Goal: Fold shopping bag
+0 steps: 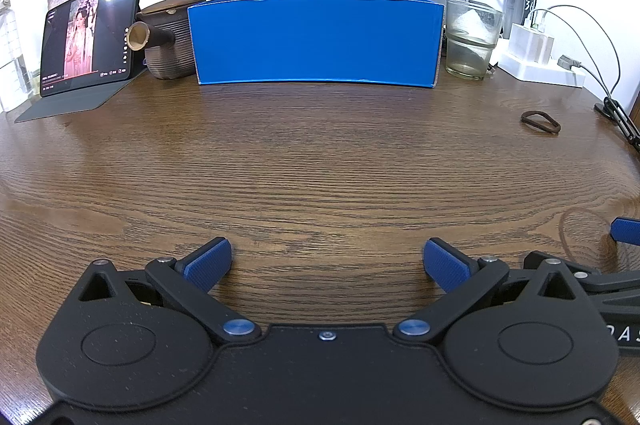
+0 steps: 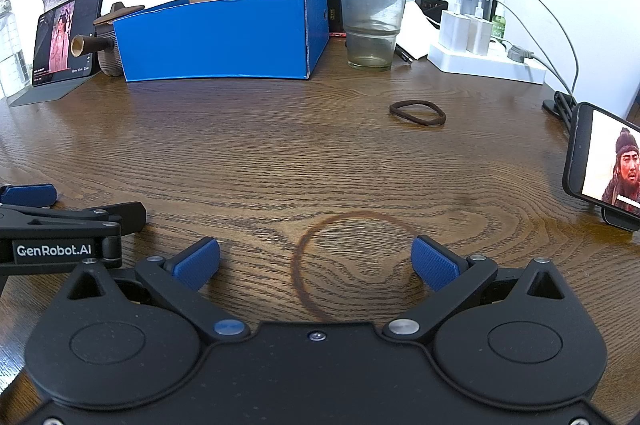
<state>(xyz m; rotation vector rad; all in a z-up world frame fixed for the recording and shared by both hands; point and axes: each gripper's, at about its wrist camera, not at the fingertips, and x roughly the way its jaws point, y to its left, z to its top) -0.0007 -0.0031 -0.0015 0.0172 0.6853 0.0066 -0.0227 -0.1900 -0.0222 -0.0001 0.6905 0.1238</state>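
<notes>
Shopping bag: no bag showed in either view; its place, heading and long axis could not be told.
Left gripper (image 1: pixel 327 263): sat at the lower centre of the left wrist view, its blue-padded black fingers spread wide apart over bare wood, holding nothing.
Right gripper (image 2: pixel 316 261): sat at the lower centre of the right wrist view, fingers likewise spread wide and empty, straddling a dark ring stain (image 2: pixel 304 253) in the wood.
Gripper relation: the two lay just beside each other; the left one's side showed at the left edge of the right wrist view.
Dark brown wooden table (image 1: pixel 320 165): its middle lay bare ahead of both grippers.
Open blue cardboard box with raised brown lid (image 1: pixel 316 41): stood at upper centre, well apart from both grippers, long side facing them; its inside floor was hidden, so a bag there could not be ruled out.
Brown elastic hair loop (image 2: pixel 417 113): lay right of centre, nearer the right gripper.
Nearer hand: undecidable without the bag in sight.
Judgement: folding looked not yet begun; the bag had to be found first.
</notes>
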